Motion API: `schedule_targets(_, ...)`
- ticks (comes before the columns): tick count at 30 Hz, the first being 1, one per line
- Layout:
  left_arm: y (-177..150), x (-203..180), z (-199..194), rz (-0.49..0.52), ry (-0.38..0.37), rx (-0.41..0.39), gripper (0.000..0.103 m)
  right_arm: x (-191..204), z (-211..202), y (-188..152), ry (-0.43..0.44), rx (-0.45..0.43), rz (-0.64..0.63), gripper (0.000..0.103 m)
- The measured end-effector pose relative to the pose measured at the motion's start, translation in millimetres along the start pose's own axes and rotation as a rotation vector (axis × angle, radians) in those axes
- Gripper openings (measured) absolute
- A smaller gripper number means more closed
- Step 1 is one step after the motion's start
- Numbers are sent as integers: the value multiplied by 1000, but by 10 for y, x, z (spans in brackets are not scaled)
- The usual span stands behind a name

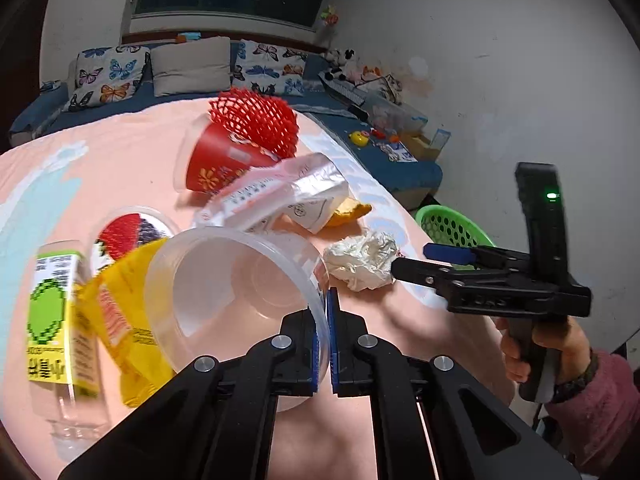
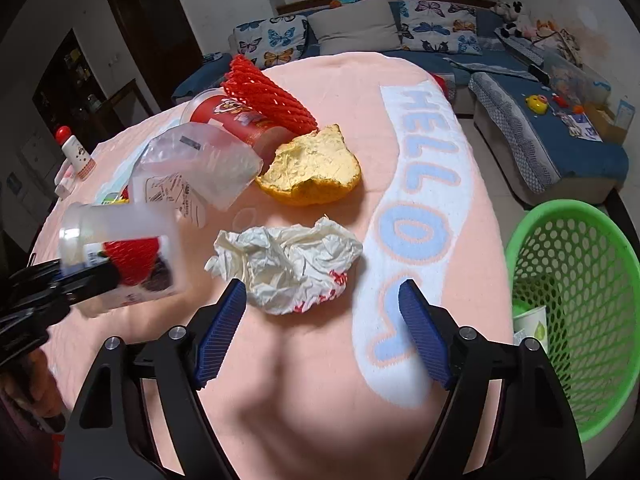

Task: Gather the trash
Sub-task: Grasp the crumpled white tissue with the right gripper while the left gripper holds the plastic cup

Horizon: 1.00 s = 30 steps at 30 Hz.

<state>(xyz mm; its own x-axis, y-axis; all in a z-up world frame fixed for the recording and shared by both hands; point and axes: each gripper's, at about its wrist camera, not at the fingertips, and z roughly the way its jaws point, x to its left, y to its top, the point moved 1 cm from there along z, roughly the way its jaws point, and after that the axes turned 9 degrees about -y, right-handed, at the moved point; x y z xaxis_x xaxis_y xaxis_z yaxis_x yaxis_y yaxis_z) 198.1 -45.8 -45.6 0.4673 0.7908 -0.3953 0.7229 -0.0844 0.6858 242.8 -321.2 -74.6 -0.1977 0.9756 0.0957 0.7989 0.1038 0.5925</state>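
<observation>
A round table (image 2: 320,400) wears a soft pink cloth (image 2: 344,80) with a white band that says HELLO (image 2: 424,184). The left gripper (image 1: 325,336) pinches the rim of a clear plastic tub (image 1: 224,280), lifted over the cloth. The right gripper (image 2: 322,332) has its blue fingers spread wide, just in front of a crumpled white paper (image 2: 288,264) lying on the cloth. Beyond the paper sit an orange peel (image 2: 312,168), a red cup (image 2: 236,120) and red foam net (image 2: 264,96). A green basket (image 2: 576,304) stands beside the table. Behind is a blue sofa (image 2: 560,148) with butterfly pillows (image 2: 272,40).
</observation>
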Motion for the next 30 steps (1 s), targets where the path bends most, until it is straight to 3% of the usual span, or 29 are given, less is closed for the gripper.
schedule_targets(7,15,-22,-247,16,2,-36,4,48,164,72,10,14,22,72)
schedule_targets(14,32,-45,-384,27,-3,-59,4,97,143,79,44,7,17,53)
schedule_targets(28,14,-203,-443,54,-47,-62,4,-10,-133,-34,51,-45,44,40)
schedule_targets(29,10,-225,-439,55,-51,-62,4,-33,-166,-45,52,-48,46,31)
schedule_targets(30,7,-261,-435,57,-61,-61,4,-52,-188,-47,53,-49,51,31)
